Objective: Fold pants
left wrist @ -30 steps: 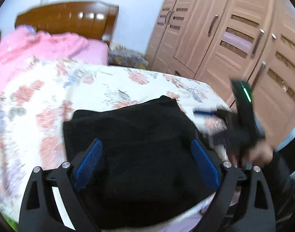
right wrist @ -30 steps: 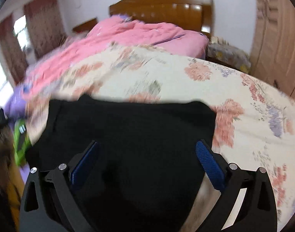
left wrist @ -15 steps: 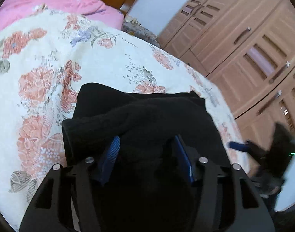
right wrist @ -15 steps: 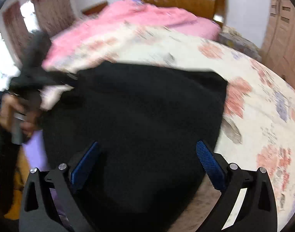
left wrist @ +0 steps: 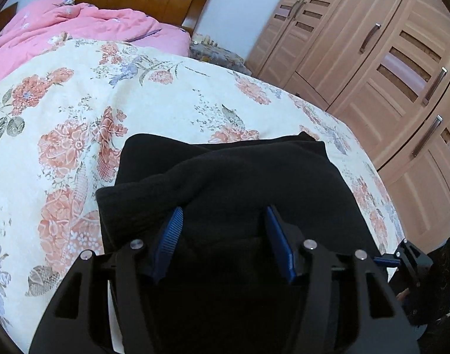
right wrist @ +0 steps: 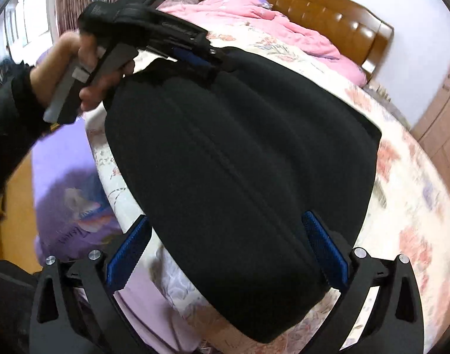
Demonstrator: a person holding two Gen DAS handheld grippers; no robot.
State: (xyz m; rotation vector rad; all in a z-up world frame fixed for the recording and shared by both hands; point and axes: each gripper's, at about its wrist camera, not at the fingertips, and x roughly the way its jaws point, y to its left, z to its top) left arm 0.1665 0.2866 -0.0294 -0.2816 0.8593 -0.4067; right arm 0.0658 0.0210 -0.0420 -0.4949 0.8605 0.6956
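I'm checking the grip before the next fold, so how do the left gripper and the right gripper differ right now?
The left gripper has its jaws half closed on a bunched fold of the black pants; the right gripper stands wide open. The left pads press into cloth, while the right pads only flank the pants' near end. Both have blue ribbed pads.

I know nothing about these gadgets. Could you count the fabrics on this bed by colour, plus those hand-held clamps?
Black: 1, the pants
Pink: 1, the quilt
Cream with flowers: 1, the bedspread
Purple: 1, the cloth at the bed's side
Clamps: 2, the left gripper and the right gripper
Total: 6
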